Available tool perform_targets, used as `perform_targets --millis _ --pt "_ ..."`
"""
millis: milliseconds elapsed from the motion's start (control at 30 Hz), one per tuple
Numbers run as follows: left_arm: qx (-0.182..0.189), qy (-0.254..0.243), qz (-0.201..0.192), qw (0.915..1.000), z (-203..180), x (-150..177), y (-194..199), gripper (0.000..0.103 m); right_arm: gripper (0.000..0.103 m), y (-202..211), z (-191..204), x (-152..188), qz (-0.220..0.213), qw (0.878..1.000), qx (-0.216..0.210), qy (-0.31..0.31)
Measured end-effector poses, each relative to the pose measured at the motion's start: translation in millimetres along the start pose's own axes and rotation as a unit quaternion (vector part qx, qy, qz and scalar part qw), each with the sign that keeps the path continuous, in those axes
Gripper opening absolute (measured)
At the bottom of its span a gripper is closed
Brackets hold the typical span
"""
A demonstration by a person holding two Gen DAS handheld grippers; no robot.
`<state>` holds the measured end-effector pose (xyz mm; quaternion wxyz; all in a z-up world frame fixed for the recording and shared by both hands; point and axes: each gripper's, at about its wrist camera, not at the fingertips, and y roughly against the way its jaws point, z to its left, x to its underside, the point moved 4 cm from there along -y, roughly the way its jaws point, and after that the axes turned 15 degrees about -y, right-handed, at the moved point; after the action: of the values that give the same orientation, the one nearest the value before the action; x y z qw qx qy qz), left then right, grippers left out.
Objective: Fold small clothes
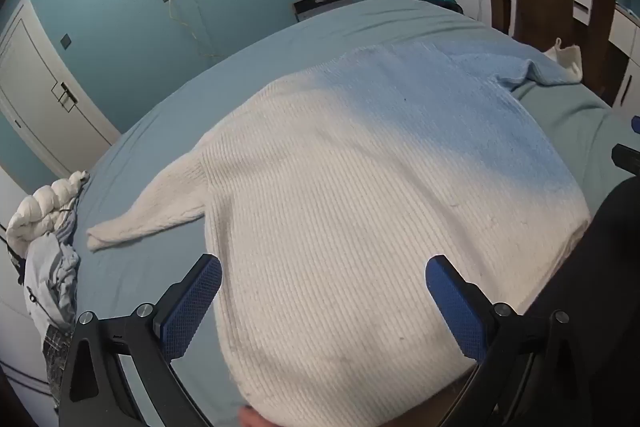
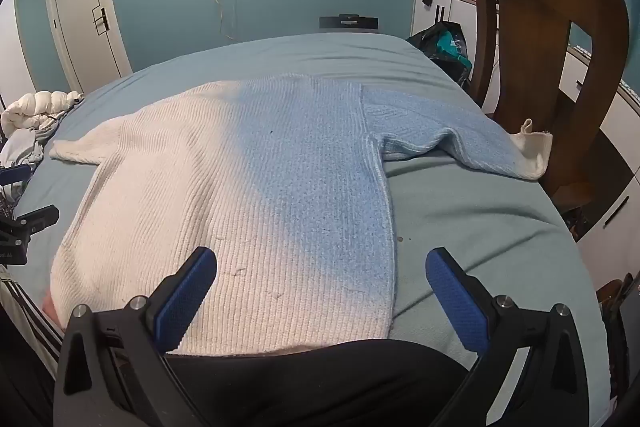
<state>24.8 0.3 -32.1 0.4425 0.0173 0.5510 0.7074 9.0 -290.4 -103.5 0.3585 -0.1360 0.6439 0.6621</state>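
With the sweater (image 2: 240, 179) spread flat on the bed (image 2: 480, 227), we hold left tool (image 1: 324, 291) and right tool (image 2: 322, 283) wide and empty, ready, we judge, to fold in a sleeve (image 2: 460, 143) at right of frame.

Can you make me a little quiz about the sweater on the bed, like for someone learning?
1. True or false: the sweater lies spread flat on the bed with both sleeves stretched out.
2. Which colours does the sweater have? A) red and black B) white and light blue C) green and yellow
3. Fill in: the left gripper and the right gripper are both ____ and hold nothing.

Key: 1 true. 2 B: white on one side, fading to light blue on the other. 3 open: the jaws stand wide above the sweater's near hem, with no cloth pinched.
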Motion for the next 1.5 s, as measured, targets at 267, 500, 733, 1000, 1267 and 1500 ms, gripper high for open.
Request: perform_targets --millis 267,500,733,1000,1267,1500 --pt "0.019 0.001 -0.009 0.9998 2 2 1 0.103 0.102 0 -1 0 -0.002 1.000 0.000 -0.002" --pt "0.021 -0.003 -0.006 0.9998 2 3 1 0.103 0.102 -1 0 1 -0.002 1.000 -0.003 -0.003" --pt "0.019 -0.010 -0.001 0.9998 -5 1 -1 0.103 0.102 -1 -1 1 -0.001 1.000 -0.004 -0.004" --pt "0.020 -0.010 0.000 0.9997 -4 1 -1 0.103 0.102 0 -3 0 -0.001 1.000 -0.005 -0.004" --pt "0.021 -0.012 0.000 0.9997 -4 2 -2 0.103 0.102 0 -3 1 -0.002 1.000 -0.005 -0.005" --pt "0.021 -0.012 0.001 0.9997 -5 3 -3 0.103 0.102 0 -3 1 -0.002 1.000 -0.006 -0.005"
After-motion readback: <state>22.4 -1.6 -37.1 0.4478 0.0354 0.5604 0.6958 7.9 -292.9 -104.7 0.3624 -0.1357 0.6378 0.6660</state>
